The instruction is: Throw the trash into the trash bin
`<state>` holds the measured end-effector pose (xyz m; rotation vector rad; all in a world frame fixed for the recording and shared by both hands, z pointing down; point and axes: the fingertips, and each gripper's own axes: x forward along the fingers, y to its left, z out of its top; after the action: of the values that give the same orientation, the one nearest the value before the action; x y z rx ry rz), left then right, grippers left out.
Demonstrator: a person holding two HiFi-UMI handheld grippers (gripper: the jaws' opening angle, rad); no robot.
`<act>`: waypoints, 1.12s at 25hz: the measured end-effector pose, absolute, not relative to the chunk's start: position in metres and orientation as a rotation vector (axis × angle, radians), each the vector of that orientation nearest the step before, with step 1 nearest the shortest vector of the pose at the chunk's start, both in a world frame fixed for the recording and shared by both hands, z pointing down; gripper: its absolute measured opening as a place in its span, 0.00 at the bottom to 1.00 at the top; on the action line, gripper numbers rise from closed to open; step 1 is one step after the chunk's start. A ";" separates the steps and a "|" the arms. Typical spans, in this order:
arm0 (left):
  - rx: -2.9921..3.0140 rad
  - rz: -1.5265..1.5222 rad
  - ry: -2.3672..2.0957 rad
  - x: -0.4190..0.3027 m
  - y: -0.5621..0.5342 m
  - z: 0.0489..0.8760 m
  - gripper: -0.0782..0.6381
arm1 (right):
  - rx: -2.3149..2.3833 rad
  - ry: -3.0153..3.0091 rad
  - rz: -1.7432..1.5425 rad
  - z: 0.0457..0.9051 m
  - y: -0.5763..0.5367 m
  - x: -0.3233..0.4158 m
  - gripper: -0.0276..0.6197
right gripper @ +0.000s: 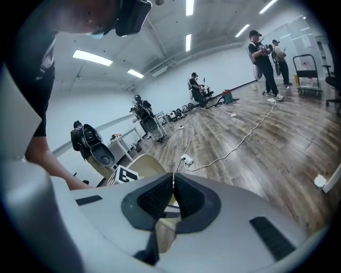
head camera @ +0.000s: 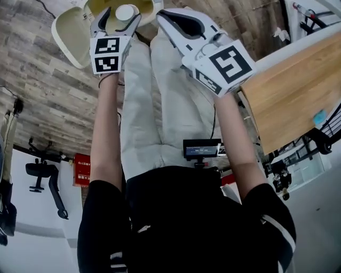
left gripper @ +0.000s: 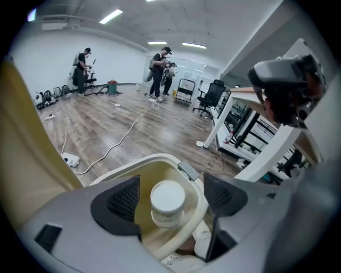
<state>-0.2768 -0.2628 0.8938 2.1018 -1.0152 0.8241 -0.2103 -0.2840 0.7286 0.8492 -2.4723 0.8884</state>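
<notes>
A white round jar [head camera: 128, 10] sits between the jaws of my left gripper [head camera: 121, 16], right over the mouth of the cream trash bin [head camera: 153, 6], whose lid [head camera: 72, 32] stands open to the left. In the left gripper view the jar [left gripper: 168, 200] hangs above the bin's inside wall [left gripper: 143, 184] with a gap to each pad. That left gripper [left gripper: 170, 198] is open. My right gripper [head camera: 162, 16] is beside it over the person's light trousers. Its jaws [right gripper: 173, 184] are shut with nothing between them.
A wooden tabletop [head camera: 287, 96] lies to the right of the person's legs. A white desk [left gripper: 256, 154] stands beyond the bin. A cable [left gripper: 122, 138] and a power strip [left gripper: 70, 159] lie on the wood floor. People [left gripper: 160, 74] stand far off.
</notes>
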 end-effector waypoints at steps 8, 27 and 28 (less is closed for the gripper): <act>2.105 0.758 -0.983 -0.263 -0.249 0.880 0.59 | 0.882 -2.455 0.924 0.735 -0.272 -0.191 0.05; 2.475 0.357 -1.018 -0.289 -0.210 0.483 0.12 | 0.865 -2.584 0.394 0.441 -0.226 -0.209 0.05; 2.484 0.327 -1.028 -0.294 -0.207 0.464 0.12 | 0.859 -2.595 0.369 0.428 -0.222 -0.212 0.05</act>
<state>-0.2935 -0.2071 0.4644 2.4836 -1.0278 0.3266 -0.2122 -0.2223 0.4275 0.8589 -2.5947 0.3685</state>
